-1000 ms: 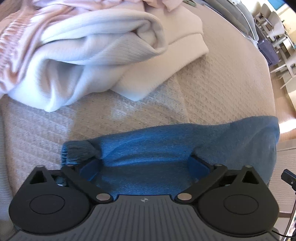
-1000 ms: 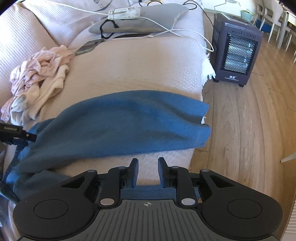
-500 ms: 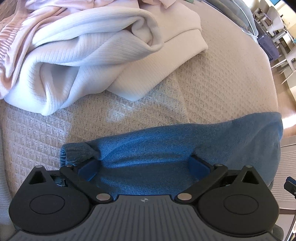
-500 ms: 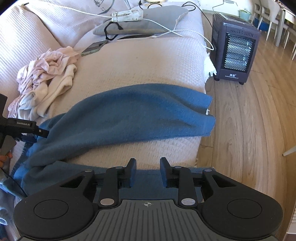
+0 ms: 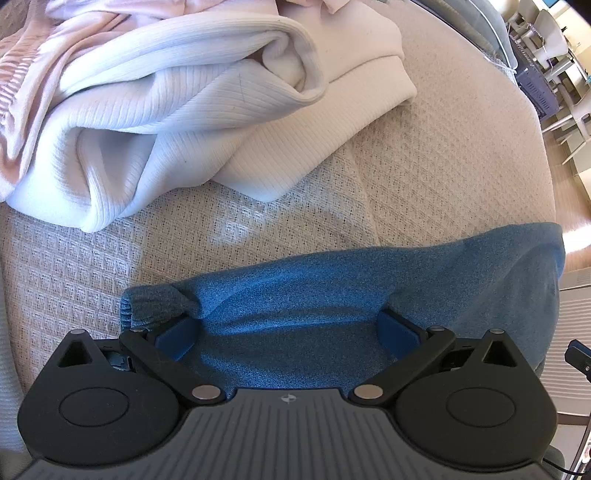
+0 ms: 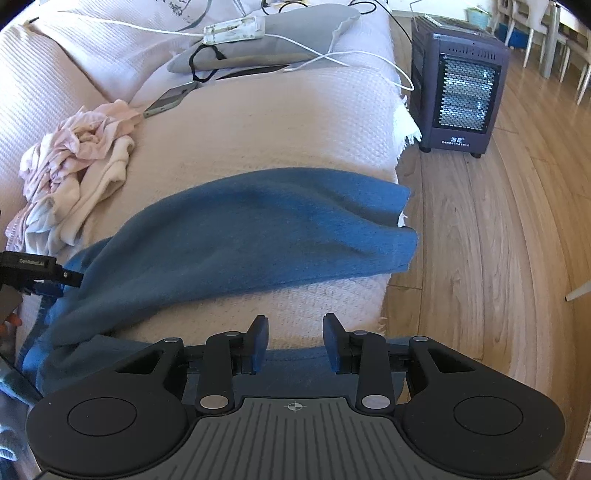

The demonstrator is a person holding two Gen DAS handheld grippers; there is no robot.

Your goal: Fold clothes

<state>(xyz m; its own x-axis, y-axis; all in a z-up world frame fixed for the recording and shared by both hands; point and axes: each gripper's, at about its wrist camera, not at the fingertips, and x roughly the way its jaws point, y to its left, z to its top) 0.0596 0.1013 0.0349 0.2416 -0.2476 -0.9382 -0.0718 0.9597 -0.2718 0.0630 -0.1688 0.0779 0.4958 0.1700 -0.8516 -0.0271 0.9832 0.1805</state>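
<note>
A blue knit garment [image 6: 258, 236] lies stretched across the beige sofa cover [image 6: 288, 125], one end hanging over the sofa's right edge. My right gripper [image 6: 295, 332] hovers over the near edge of the cover. Its jaws are opening, and a strip of the blue cloth shows low in the gap, untouched by the pads. My left gripper [image 5: 288, 328] has its jaws spread wide. The blue garment [image 5: 332, 291] lies loose between its fingers, a ribbed cuff [image 5: 147, 306] bunched over the left finger. In the right wrist view the left gripper [image 6: 40, 273] is at the garment's left end.
A heap of white and pink clothes [image 5: 155, 103] lies just beyond the blue garment, the same heap [image 6: 74, 162] at the left in the right wrist view. A phone [image 6: 170, 99], power strip [image 6: 236, 29], cables and grey cushion [image 6: 280, 40] sit farther back. A heater [image 6: 458, 96] stands on the wooden floor.
The right gripper's jaws have spread apart. The blue garment has settled flatter on the sofa. The left gripper stays wide with the cloth between its fingers.
</note>
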